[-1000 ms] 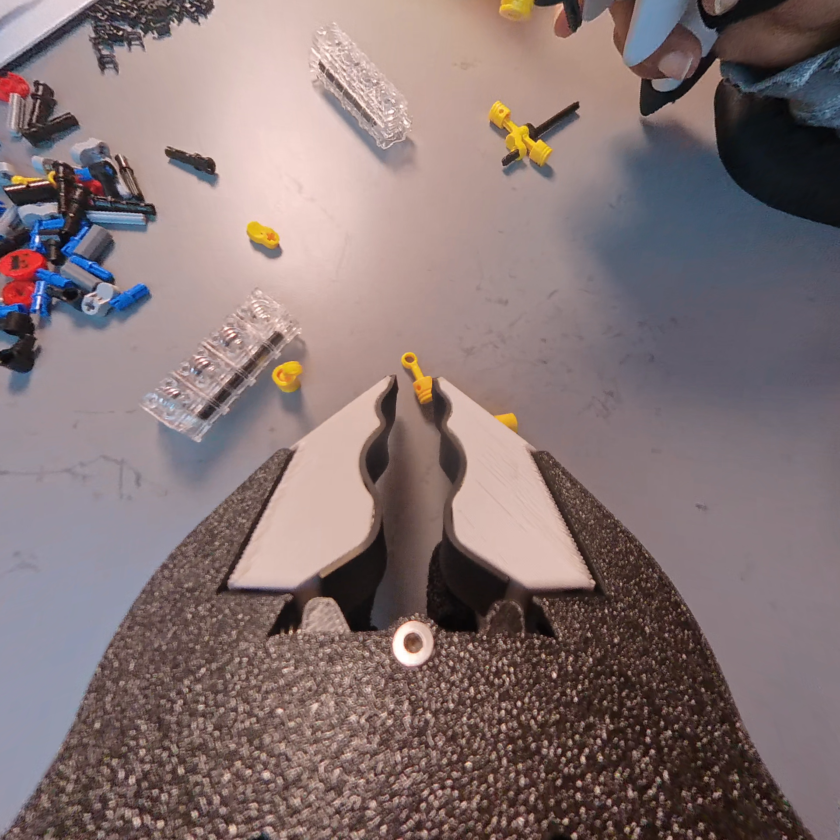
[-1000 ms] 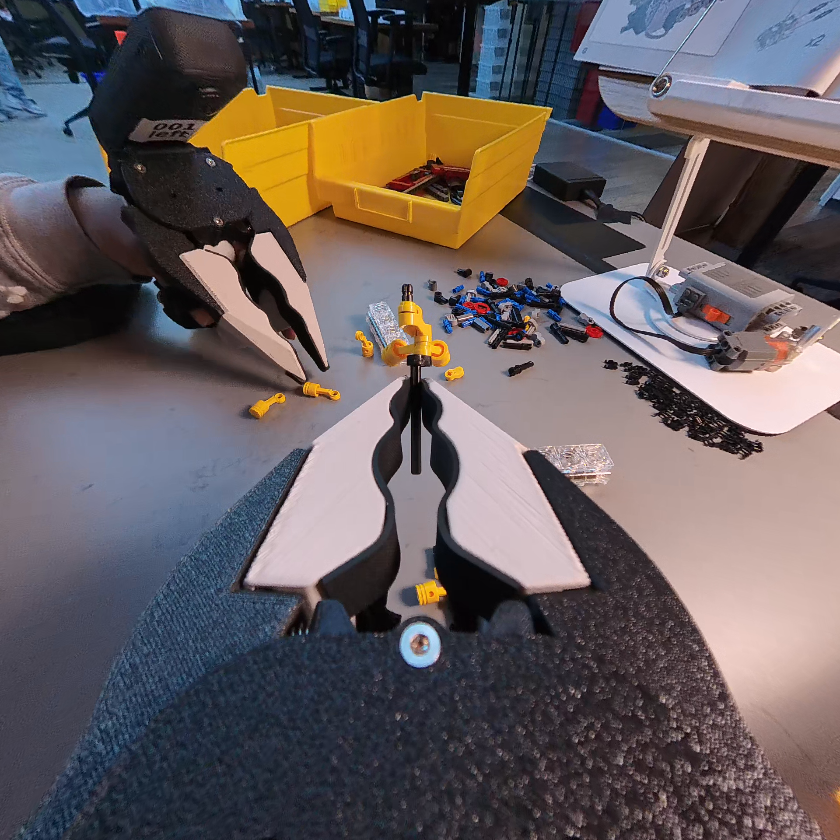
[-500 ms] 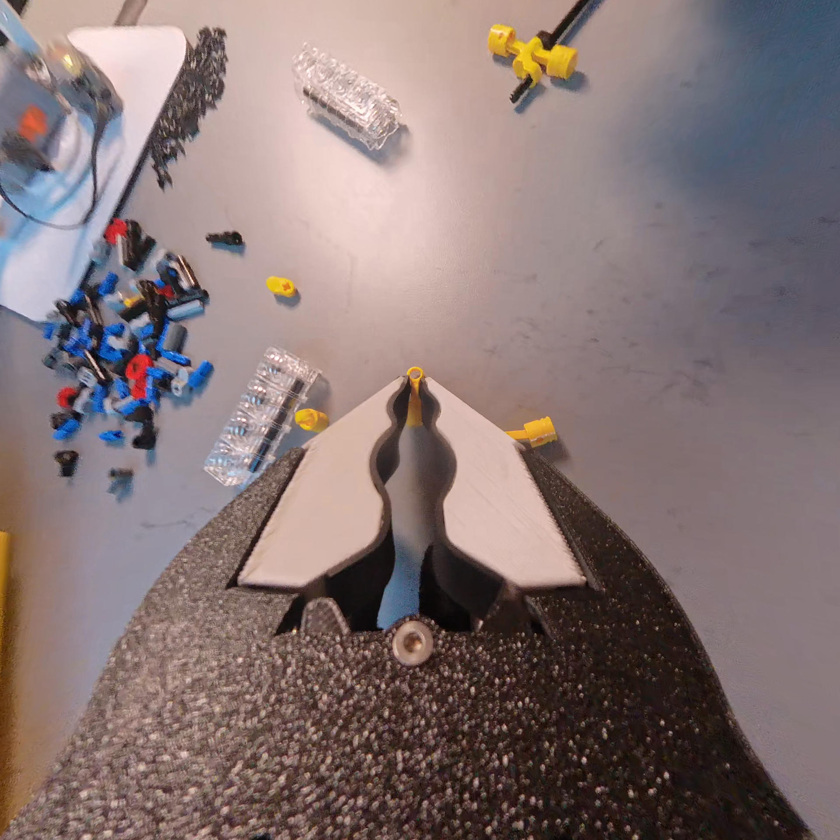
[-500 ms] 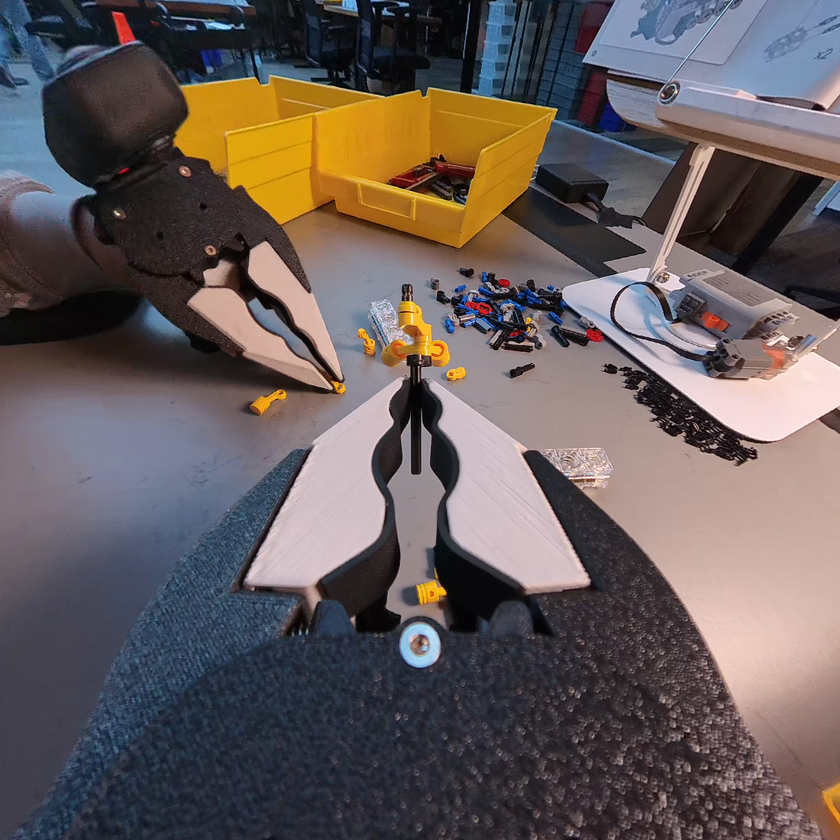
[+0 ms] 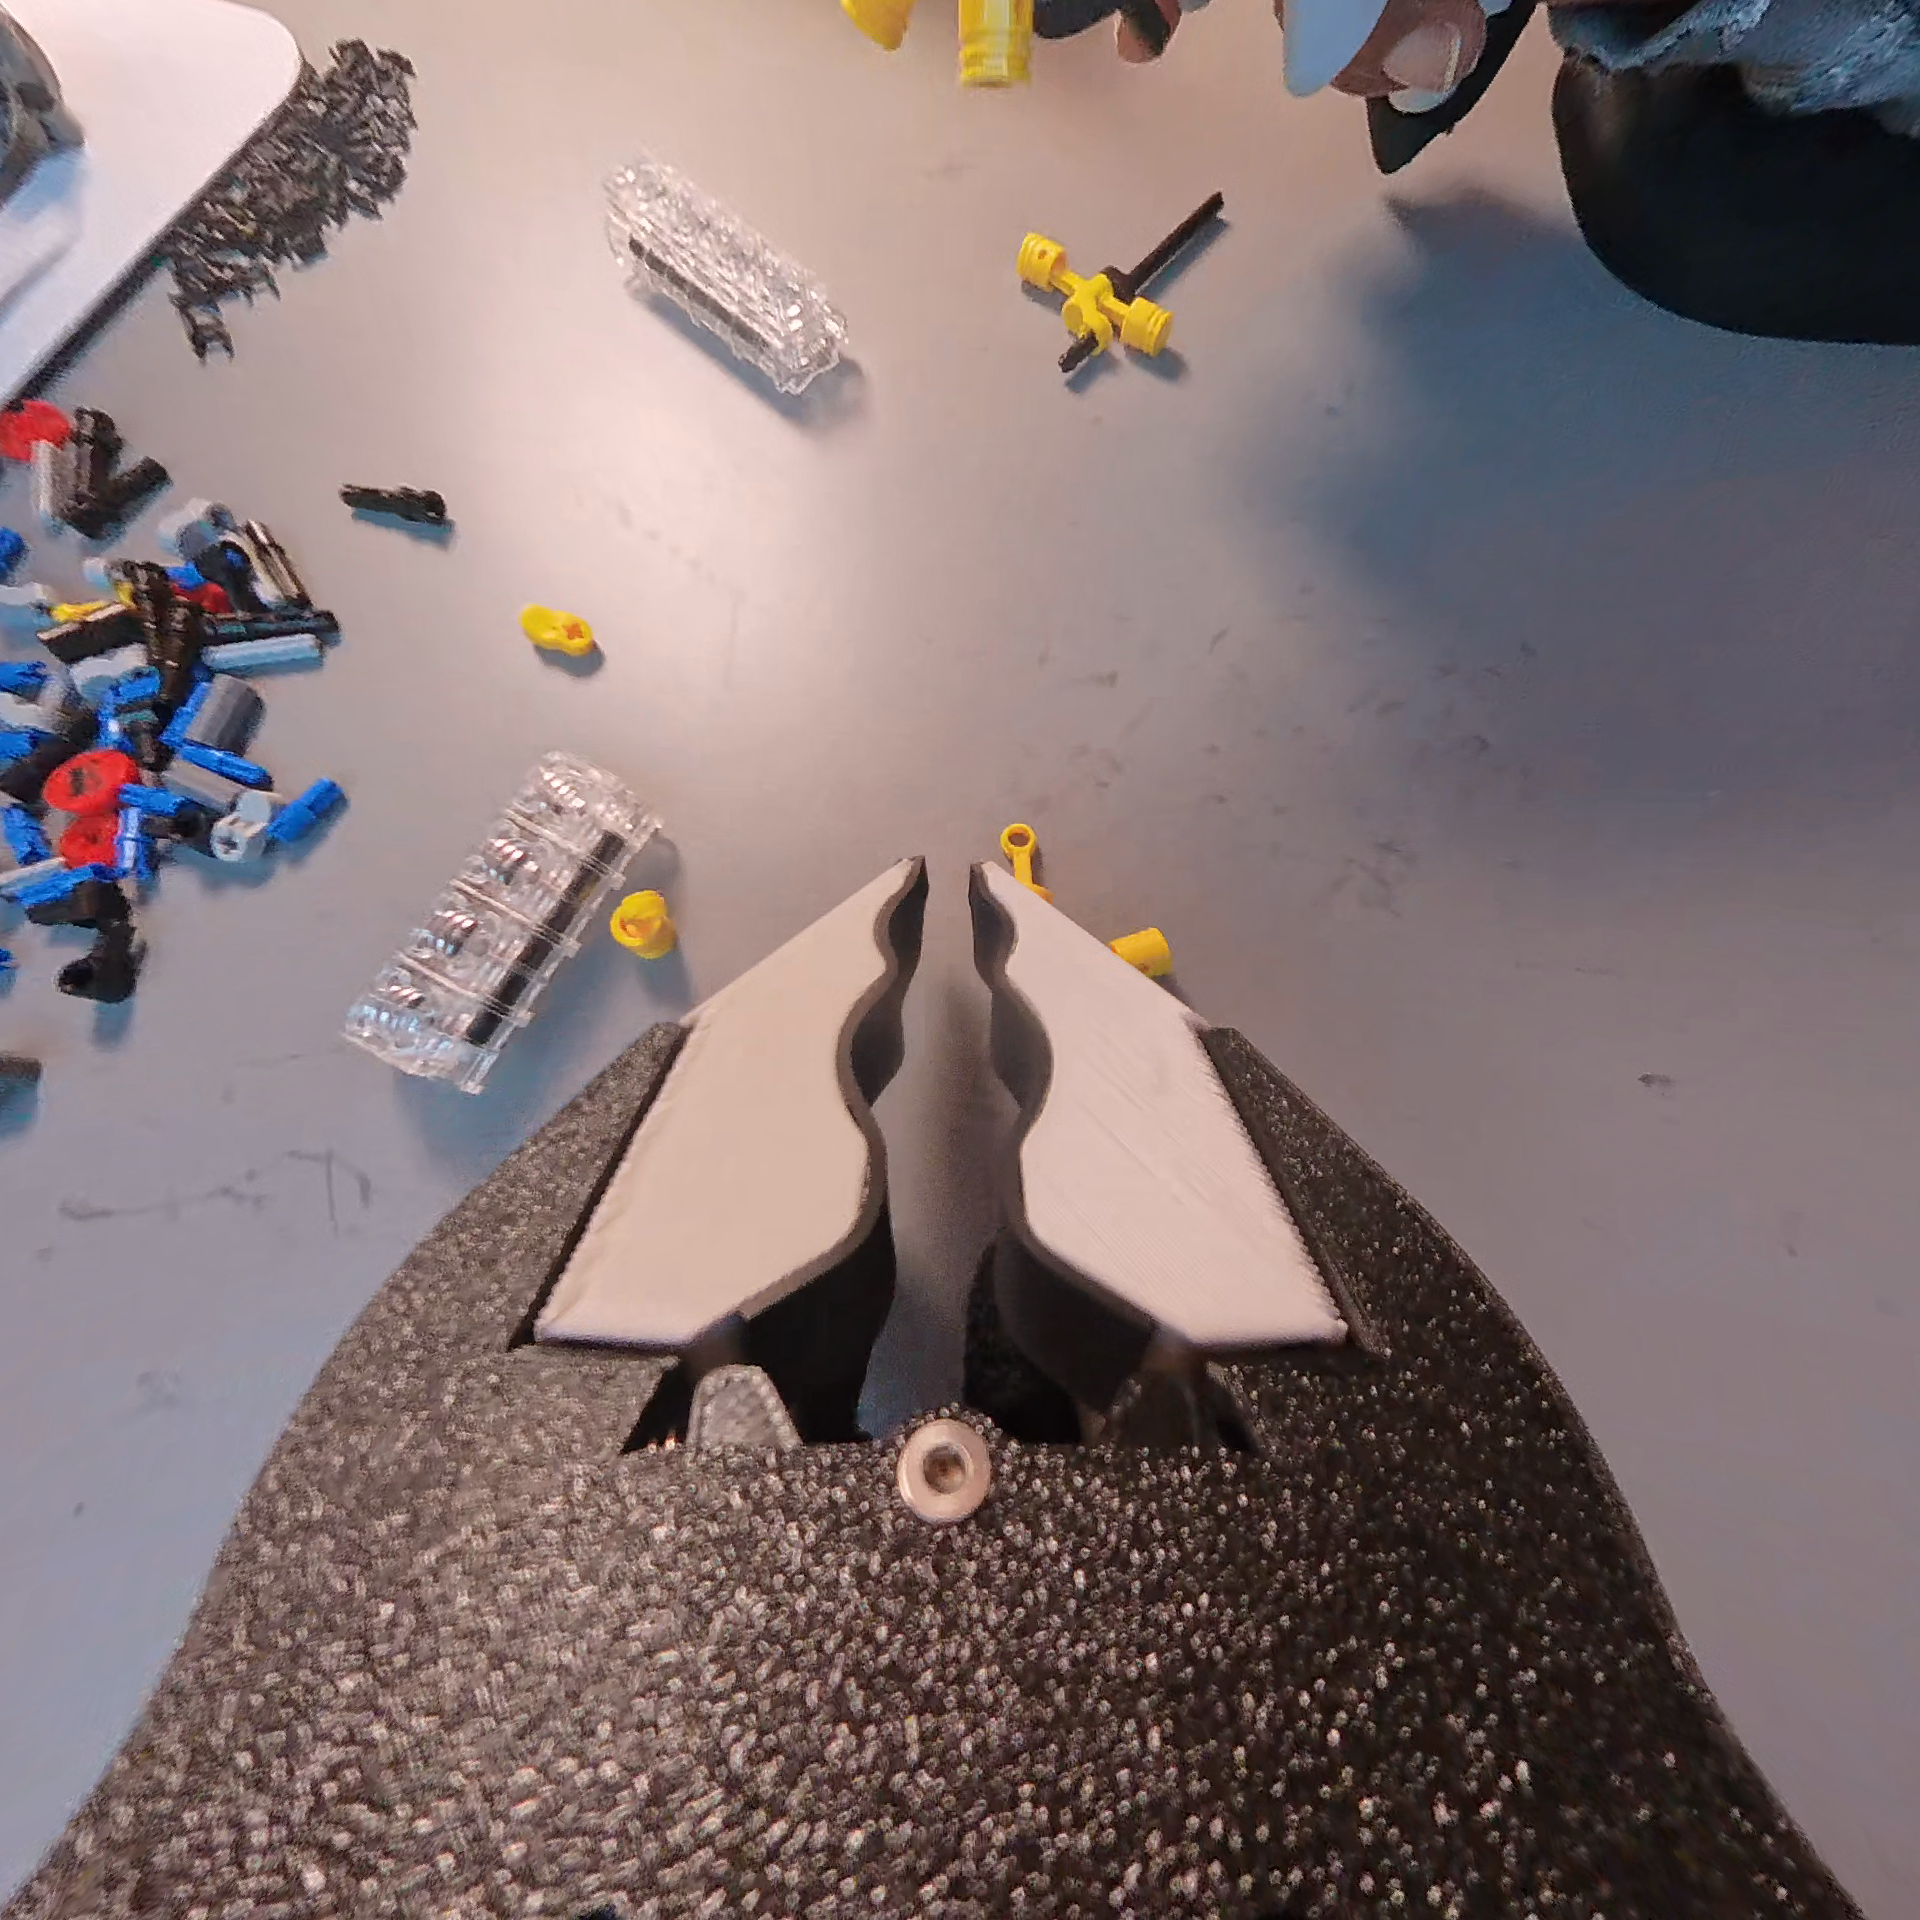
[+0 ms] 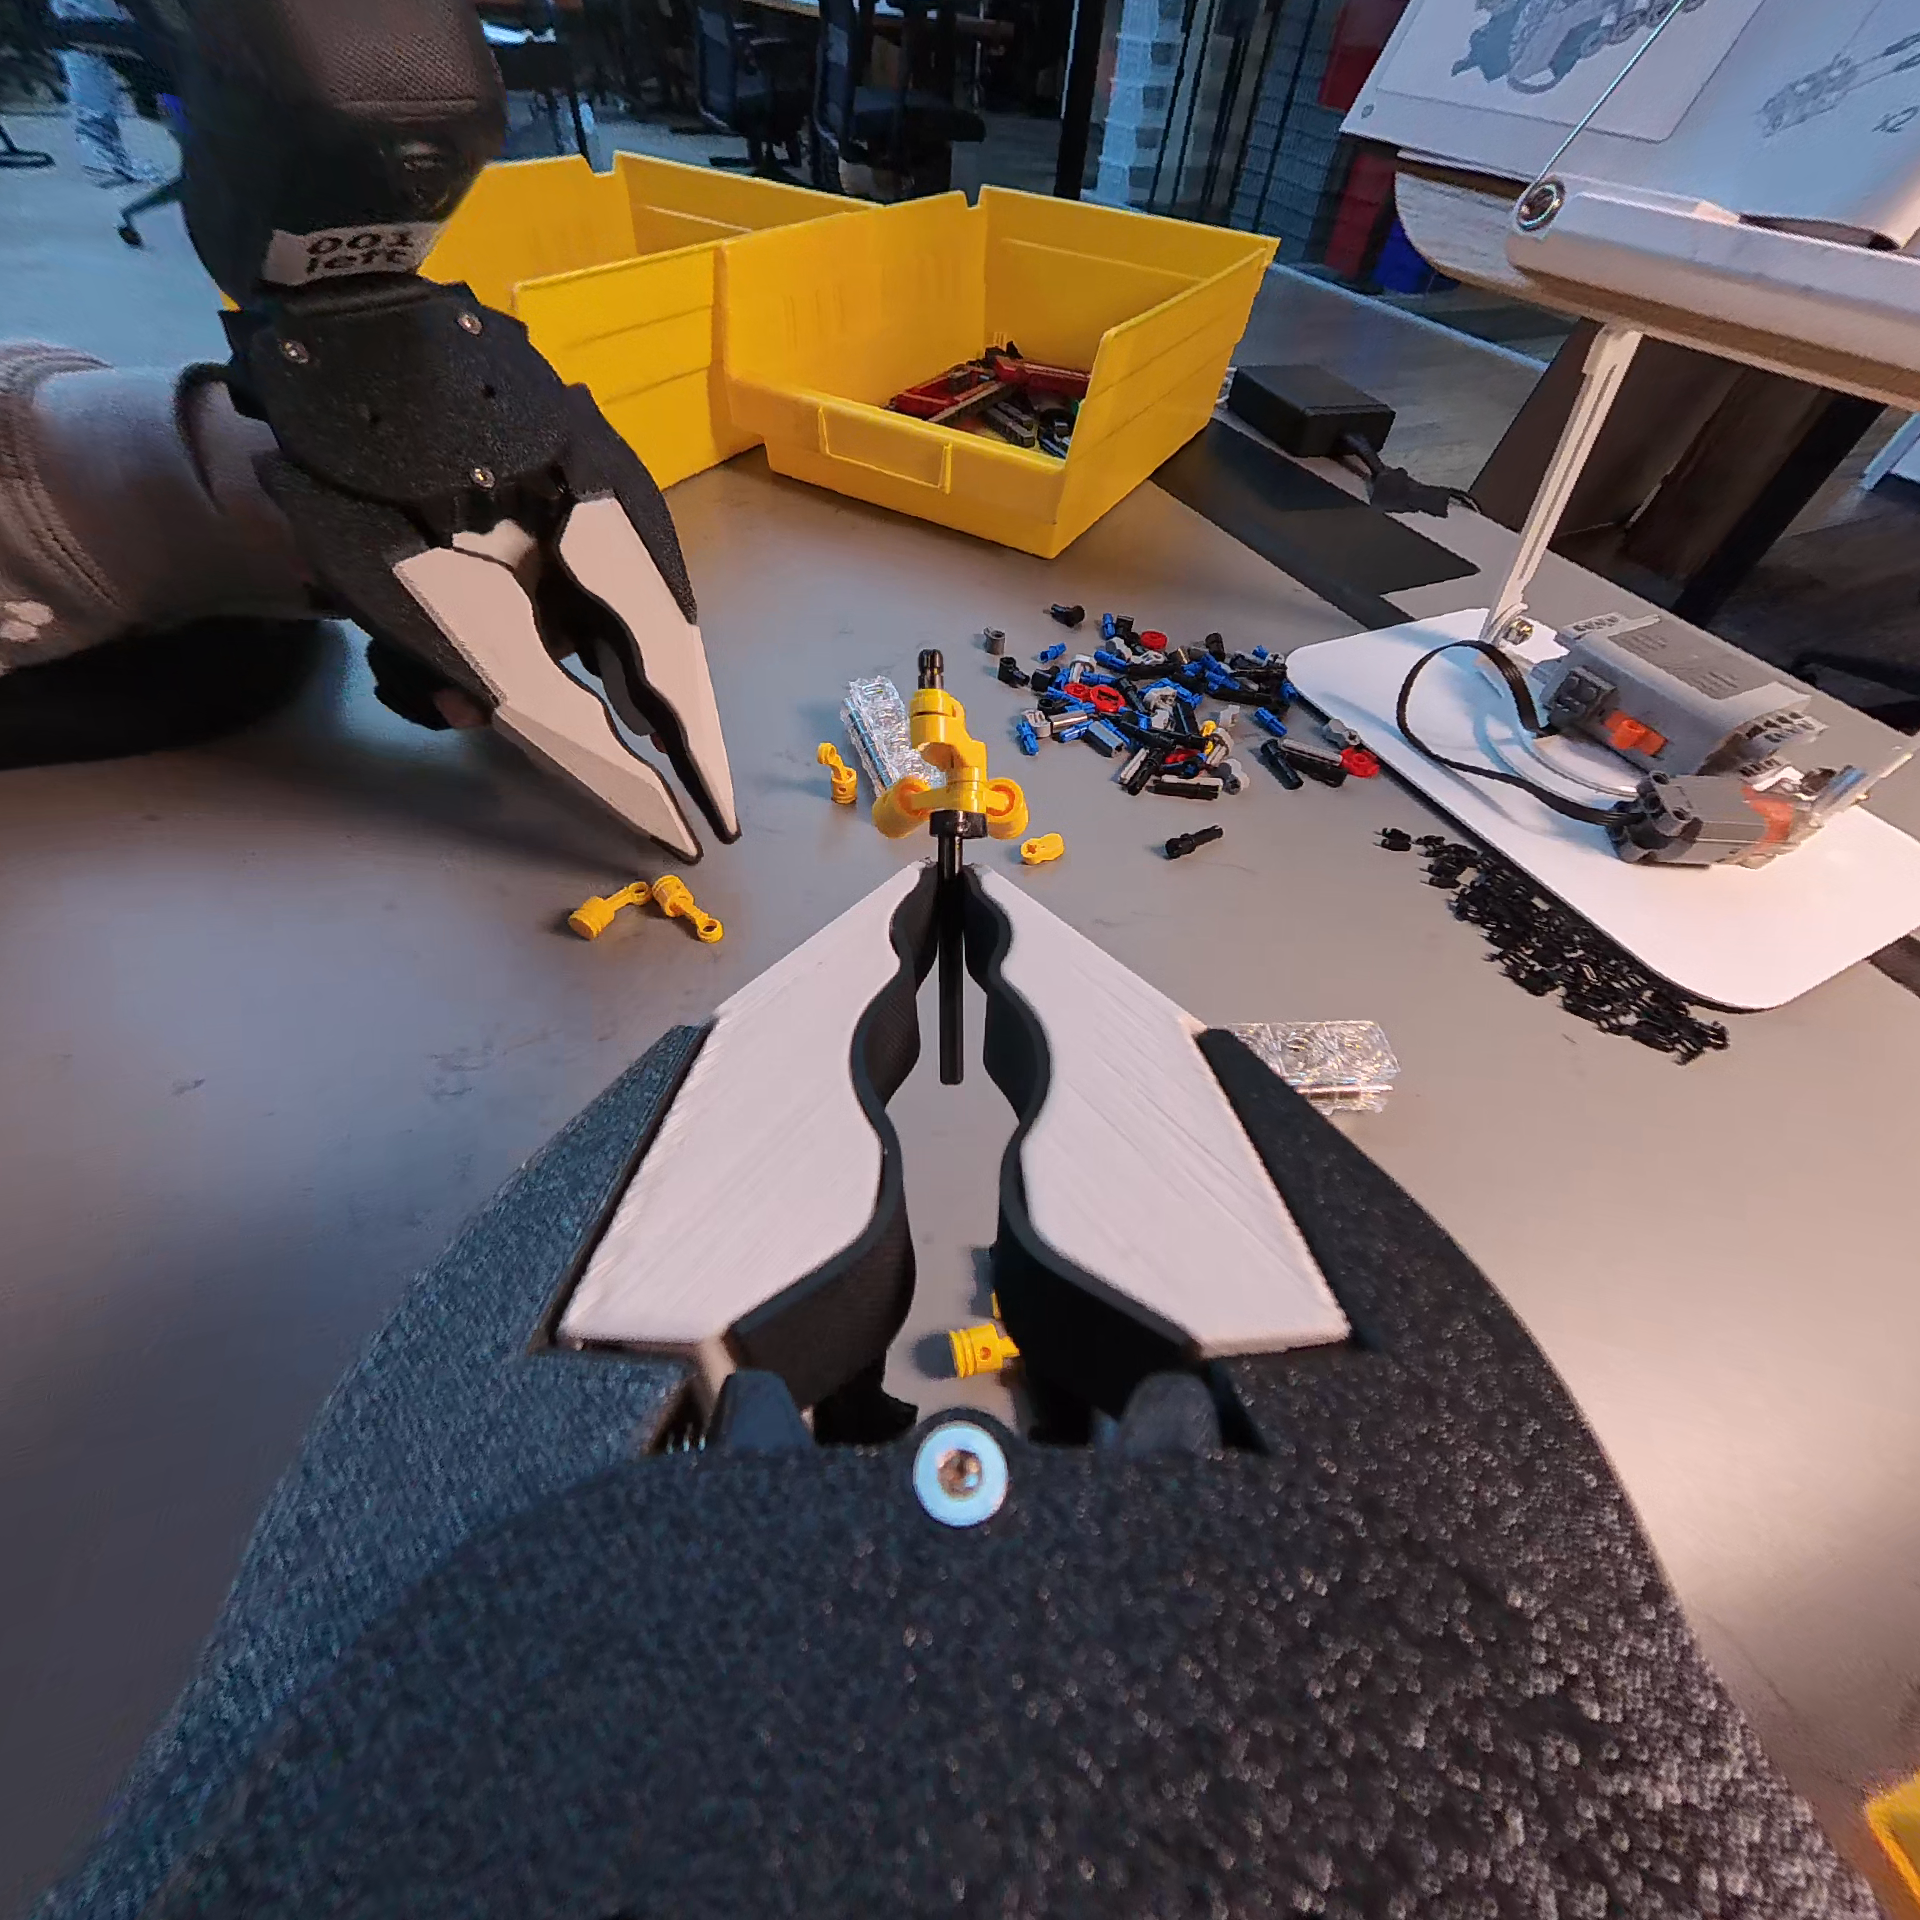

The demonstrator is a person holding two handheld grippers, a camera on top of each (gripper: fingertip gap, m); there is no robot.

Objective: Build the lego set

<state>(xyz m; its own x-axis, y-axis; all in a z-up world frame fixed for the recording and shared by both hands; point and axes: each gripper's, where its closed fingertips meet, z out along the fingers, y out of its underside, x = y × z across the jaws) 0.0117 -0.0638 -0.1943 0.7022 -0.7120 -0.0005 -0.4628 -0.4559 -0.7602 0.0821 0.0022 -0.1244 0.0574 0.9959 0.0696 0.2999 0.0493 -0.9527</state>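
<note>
1. Yellow bin [image 6: 997, 364] at tabletop [image 6: 312, 1039] rear: red/dark pieces inside.
2. Right claw [image 6: 948, 883] clamped on black axle [image 6: 948, 966], long axis pointing fwd/up, yellow assembly [image 6: 940, 769] atop.
3. Left claw [image 5: 948, 878] slightly apart, empty, just above tabletop beside yellow rod piece [image 5: 1023, 847].

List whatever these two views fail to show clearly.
- Left wrist view: a yellow connecting rod is half hidden behind a finger of the left gripper.
- Right wrist view: a yellow piston is partly covered by the right gripper.
- Right wrist view: the yellow bin contents are too small to identify.
</note>
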